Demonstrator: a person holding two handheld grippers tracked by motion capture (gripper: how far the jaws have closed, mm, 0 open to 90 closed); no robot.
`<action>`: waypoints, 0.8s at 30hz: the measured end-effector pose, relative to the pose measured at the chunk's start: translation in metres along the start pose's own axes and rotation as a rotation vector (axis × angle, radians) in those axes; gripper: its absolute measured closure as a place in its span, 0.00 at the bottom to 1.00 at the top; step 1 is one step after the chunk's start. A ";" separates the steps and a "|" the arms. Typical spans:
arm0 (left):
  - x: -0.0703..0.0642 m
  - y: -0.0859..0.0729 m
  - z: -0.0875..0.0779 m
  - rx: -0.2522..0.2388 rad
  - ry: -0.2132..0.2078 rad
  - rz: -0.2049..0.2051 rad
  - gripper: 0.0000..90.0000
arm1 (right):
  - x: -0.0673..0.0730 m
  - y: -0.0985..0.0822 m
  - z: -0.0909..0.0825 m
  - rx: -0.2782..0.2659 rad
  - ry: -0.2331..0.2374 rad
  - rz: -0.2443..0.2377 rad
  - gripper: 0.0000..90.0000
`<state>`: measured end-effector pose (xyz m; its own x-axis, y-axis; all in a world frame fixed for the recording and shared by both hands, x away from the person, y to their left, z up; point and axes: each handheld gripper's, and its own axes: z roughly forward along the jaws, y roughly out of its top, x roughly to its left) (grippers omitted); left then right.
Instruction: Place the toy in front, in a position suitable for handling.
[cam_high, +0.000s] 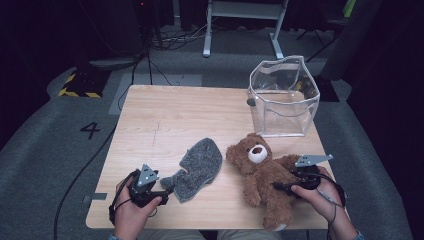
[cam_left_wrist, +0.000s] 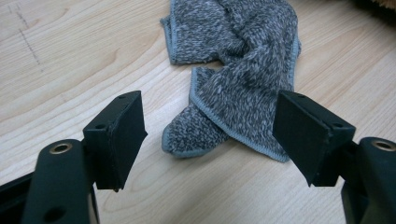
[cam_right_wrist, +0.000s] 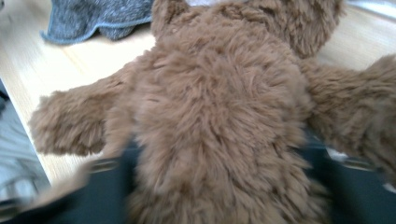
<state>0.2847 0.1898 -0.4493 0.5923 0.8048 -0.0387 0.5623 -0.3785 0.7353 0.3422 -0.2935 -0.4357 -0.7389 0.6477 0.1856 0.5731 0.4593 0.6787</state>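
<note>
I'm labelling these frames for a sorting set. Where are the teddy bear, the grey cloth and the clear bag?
teddy bear (cam_high: 264, 176), high view, on its belly.
grey cloth (cam_left_wrist: 243, 88), left gripper view, on the knitted middle fold.
clear bag (cam_high: 280, 117), high view, on its front wall.

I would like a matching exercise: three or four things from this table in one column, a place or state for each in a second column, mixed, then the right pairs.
1. teddy bear
2. grey cloth
3. clear bag
4. left gripper

a. stands empty at the table's far right
b. jaws open, nothing between them
c. lies crumpled, flat on the wood
d. between the right gripper's jaws

Pairs: 1-d, 2-c, 3-a, 4-b
</note>
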 end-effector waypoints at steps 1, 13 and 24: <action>0.000 -0.002 -0.002 -0.001 -0.001 0.003 0.28 | 0.001 0.001 -0.001 0.002 -0.005 -0.032 0.60; 0.004 -0.003 -0.007 -0.029 0.011 -0.020 0.30 | 0.052 0.027 -0.007 -0.189 0.230 -0.465 0.79; 0.006 -0.009 -0.014 -0.035 0.010 -0.039 0.30 | 0.078 0.032 0.035 -0.083 0.412 -0.551 0.34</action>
<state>0.2748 0.2044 -0.4469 0.5640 0.8235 -0.0611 0.5644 -0.3304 0.7565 0.3154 -0.2066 -0.4247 -0.9982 0.0426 0.0415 0.0587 0.5961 0.8008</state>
